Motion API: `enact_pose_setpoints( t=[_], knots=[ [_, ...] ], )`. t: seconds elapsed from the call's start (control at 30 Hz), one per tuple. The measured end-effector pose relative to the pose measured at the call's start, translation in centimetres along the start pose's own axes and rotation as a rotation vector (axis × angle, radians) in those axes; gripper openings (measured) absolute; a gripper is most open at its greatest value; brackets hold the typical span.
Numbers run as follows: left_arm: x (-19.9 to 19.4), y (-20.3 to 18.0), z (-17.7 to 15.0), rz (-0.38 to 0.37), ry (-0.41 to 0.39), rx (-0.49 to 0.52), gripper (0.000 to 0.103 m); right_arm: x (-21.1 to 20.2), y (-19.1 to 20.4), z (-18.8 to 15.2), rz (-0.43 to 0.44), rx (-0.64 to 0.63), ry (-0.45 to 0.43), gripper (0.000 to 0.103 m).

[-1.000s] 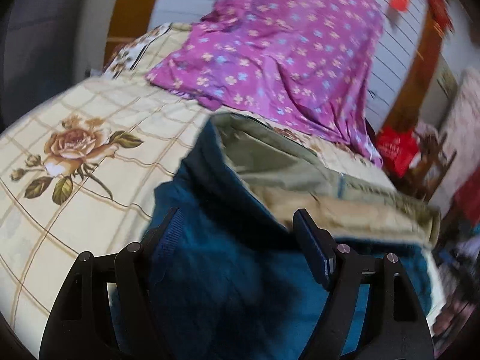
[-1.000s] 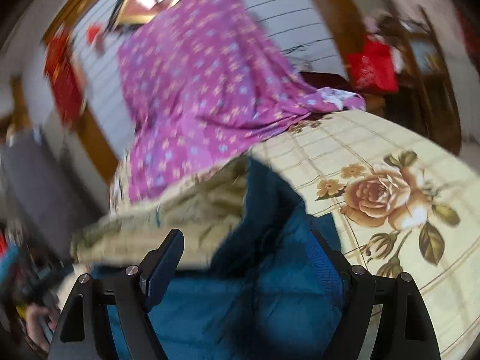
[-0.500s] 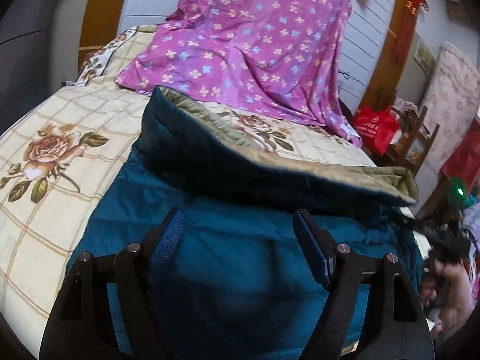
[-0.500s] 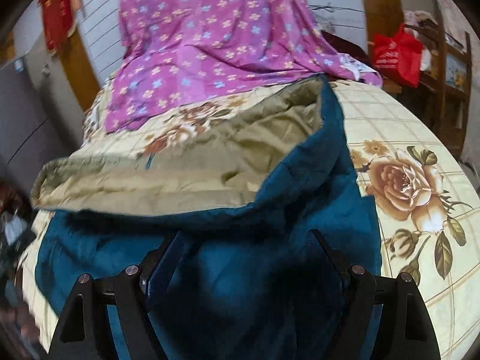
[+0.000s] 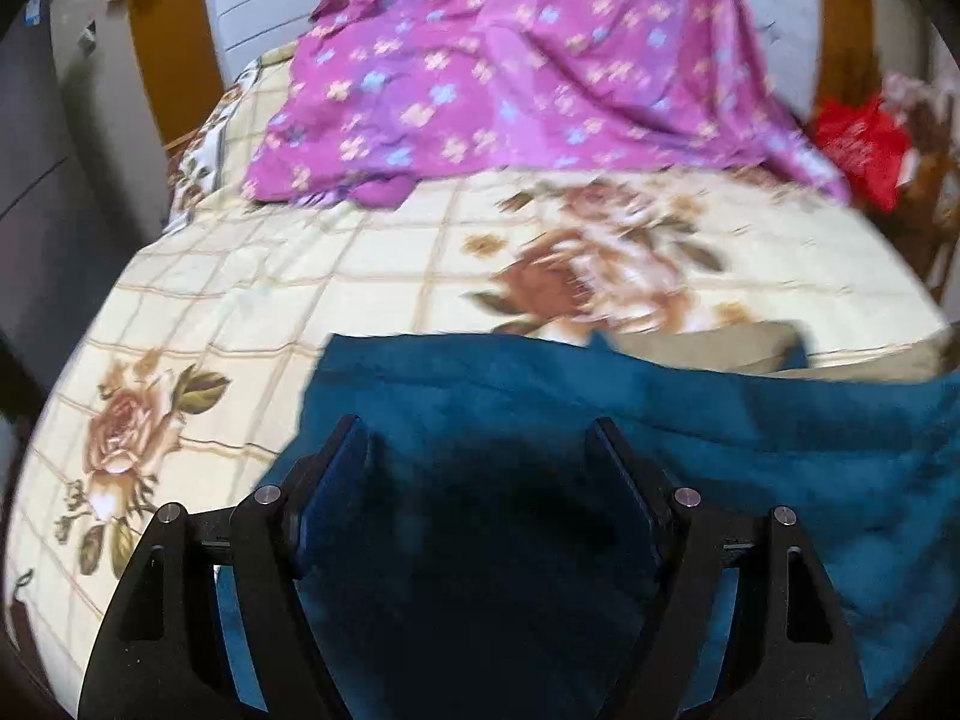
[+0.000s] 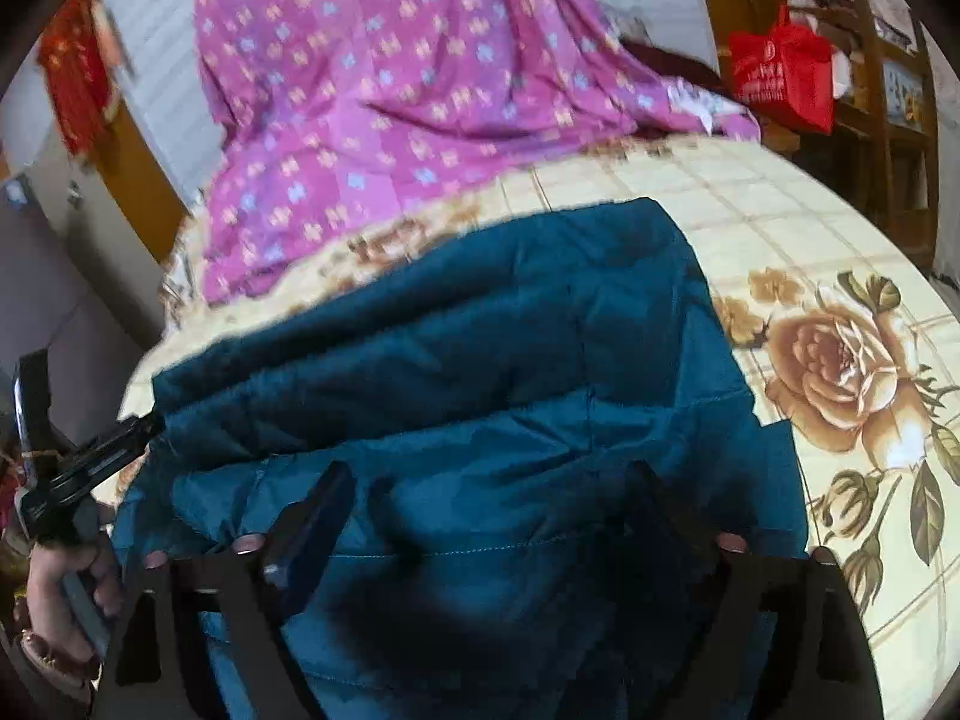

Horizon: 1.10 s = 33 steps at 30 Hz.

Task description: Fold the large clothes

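purple floral sheet (image 5: 528,60) drapes onto rose-print bedspread (image 5: 300,276); red bag (image 6: 780,75) beyond.

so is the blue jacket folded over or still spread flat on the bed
Folded over. In the right wrist view the blue jacket lies doubled on the bed, one quilted layer on another, blue side up; the left wrist view shows a little tan lining.

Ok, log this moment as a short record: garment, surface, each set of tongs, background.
garment: teal quilted jacket, lying folded on the bed, olive lining showing at one edge
surface: cream rose-print bedspread
left tongs: open over the jacket, nothing gripped
right tongs: jaws have just been opening, jacket fabric below and between them, not pinched
background: purple floral sheet, red bag
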<state>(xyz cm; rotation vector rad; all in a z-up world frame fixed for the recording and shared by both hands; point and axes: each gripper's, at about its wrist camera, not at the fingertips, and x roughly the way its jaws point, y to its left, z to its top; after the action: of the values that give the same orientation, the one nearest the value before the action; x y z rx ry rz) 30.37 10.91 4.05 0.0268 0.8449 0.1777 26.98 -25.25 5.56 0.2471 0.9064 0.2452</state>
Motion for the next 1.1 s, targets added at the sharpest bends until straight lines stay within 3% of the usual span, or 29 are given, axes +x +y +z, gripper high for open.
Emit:
enact_pose_setpoints(
  t=[0.13, 0.23, 0.5, 0.73, 0.87, 0.93, 1.03, 1.1],
  knots=[
    [4.2, 4.2, -2.2, 0.029, 0.094, -0.134, 0.078, 1.7, -0.9, 0.2, -0.019, 0.018, 0.018, 0.094],
    [4.7, 6.3, -3.4, 0.02, 0.071, -0.21, 0.08, 3.3, -2.3, 0.1, -0.05, 0.058, 0.035, 0.094],
    [2.9, 7.6, -4.2, 0.059, -0.02, -0.298, 0.08, 4.8, -5.4, -0.3, -0.041, 0.113, -0.017, 0.095],
    [-2.4, 8.1, -4.7, 0.05, -0.144, -0.249, 0.08, 5.7, -4.8, -0.3, -0.036, 0.042, 0.015, 0.103],
    [-2.8, 9.0, -5.6, 0.029, -0.123, -0.278, 0.08, 5.0, -4.6, 0.0, -0.055, 0.049, 0.017, 0.103],
    [-2.2, 9.5, -5.7, 0.0, -0.095, -0.301, 0.08, 3.2, -3.8, 0.2, -0.071, 0.042, -0.023, 0.102],
    [-2.9, 9.7, -5.7, -0.024, -0.121, -0.324, 0.08, -0.1, -1.1, 0.5, -0.027, -0.021, -0.103, 0.102],
    [-3.3, 9.3, -6.0, -0.045, -0.112, -0.319, 0.08, -0.7, 0.8, 0.2, 0.026, -0.085, -0.078, 0.102]
  ],
)
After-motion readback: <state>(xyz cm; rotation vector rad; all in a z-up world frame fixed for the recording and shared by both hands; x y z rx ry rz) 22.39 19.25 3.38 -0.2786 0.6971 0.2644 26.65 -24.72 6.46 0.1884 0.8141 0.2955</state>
